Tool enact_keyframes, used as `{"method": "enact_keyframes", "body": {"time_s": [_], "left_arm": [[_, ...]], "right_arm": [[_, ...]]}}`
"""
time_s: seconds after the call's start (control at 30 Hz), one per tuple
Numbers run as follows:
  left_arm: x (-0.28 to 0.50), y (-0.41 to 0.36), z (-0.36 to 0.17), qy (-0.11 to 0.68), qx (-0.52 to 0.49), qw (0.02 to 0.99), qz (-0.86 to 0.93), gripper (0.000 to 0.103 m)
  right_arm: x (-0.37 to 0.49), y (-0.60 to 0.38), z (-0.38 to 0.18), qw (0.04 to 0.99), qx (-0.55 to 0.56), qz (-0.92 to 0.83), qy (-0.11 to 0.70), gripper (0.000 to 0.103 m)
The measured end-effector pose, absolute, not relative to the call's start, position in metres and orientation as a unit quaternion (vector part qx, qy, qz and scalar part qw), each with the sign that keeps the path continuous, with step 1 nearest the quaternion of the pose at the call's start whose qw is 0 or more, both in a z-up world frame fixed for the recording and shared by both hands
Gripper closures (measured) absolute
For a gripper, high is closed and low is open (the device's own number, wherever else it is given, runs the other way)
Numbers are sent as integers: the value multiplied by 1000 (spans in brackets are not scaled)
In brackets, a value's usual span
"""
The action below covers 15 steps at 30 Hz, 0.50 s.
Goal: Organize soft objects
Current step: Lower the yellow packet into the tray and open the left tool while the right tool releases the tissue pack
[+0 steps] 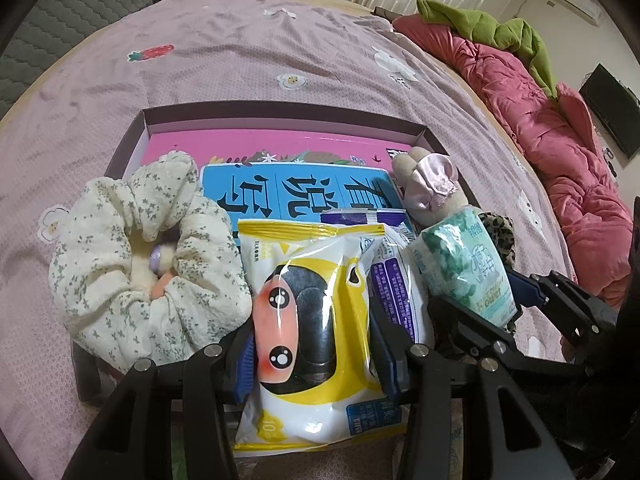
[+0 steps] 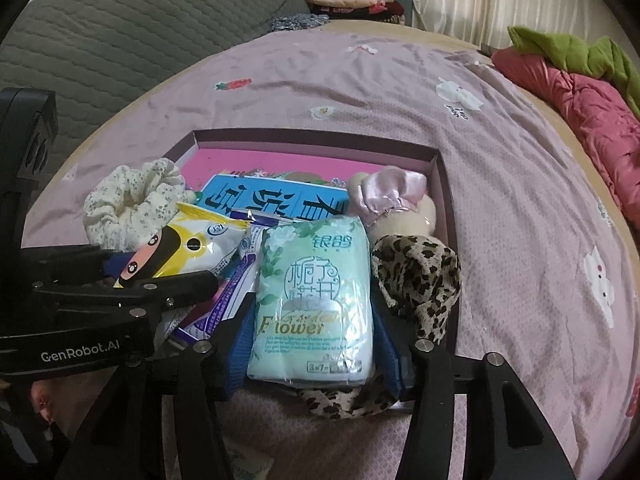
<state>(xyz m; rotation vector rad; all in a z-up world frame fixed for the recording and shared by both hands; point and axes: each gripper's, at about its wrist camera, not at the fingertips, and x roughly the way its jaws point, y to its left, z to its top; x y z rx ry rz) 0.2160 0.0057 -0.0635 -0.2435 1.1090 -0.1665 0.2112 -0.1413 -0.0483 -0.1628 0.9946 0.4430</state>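
Round bed [image 1: 248, 80] under a mauve sheet printed with strawberries and small white animals. At 6 o'clock on it, a shallow dark-walled box [image 1: 280, 114], open at the top. At 2 to 3 o'clock, along the bed's edge, a crumpled pink quilt [image 1: 532, 120], with a green garment [image 1: 500, 30] lying on its far end. At 12 o'clock, just past the sheet's rim, a dark patterned cloth [image 2: 298, 22], too small to identify.

Black hand-held gripper [image 2: 314, 354]: blue pads [image 2: 239, 340], silver screws, white "GenRobot.AI" lettering.
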Motion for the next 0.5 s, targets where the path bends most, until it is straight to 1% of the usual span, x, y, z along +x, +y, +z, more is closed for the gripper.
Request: {"method": "enact_keyframes", "body": {"time_s": [0.13, 0.5], "left_arm": [[215, 6, -63, 525, -115, 839, -80, 55], [215, 2, -63, 529, -112, 837, -79, 54]], "right_arm": [[207, -142, -46, 854, -80, 206, 470, 38], [185, -158, -29, 868, -64, 189, 455, 37]]}}
